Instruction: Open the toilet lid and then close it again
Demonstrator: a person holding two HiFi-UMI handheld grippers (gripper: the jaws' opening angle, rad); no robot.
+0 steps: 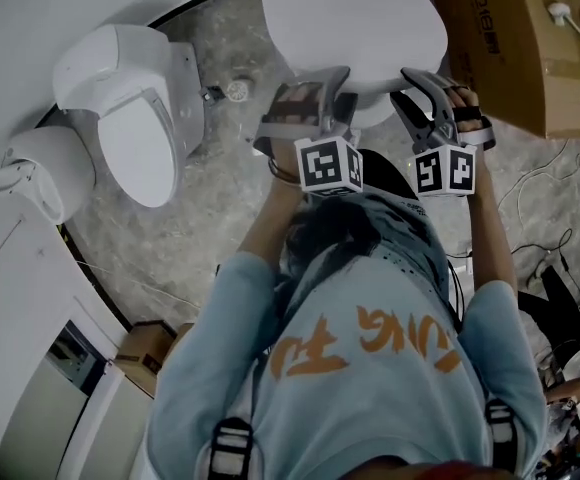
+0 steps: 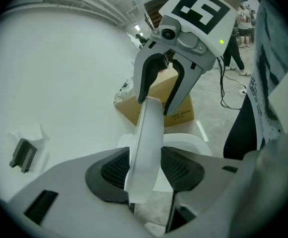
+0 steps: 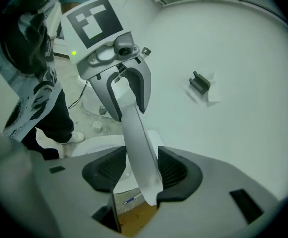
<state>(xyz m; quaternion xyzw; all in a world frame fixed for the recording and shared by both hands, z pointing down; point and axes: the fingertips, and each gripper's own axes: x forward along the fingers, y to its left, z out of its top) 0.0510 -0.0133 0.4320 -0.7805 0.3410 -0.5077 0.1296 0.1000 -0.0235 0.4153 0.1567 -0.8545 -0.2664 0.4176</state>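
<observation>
The white toilet lid (image 1: 350, 18) stands raised off the bowl in front of me. My left gripper (image 1: 320, 88) and right gripper (image 1: 425, 88) both hold its near rim, side by side. In the left gripper view the lid's edge (image 2: 149, 133) runs between the two black pads of the left gripper (image 2: 145, 170), which press on it; the right gripper (image 2: 161, 95) clamps the same edge further along. The right gripper view mirrors this: the lid (image 3: 136, 133) is pinched in the right gripper (image 3: 143, 170), with the left gripper (image 3: 126, 100) beyond. The seat rim (image 2: 188, 143) shows below.
A second white toilet (image 1: 135, 118) and another white fixture (image 1: 40, 168) stand at the left along a curved white wall. A big cardboard box (image 1: 510, 38) is at the right, with cables (image 1: 545, 198) on the stone floor. A grey bracket (image 3: 199, 82) sits on the wall.
</observation>
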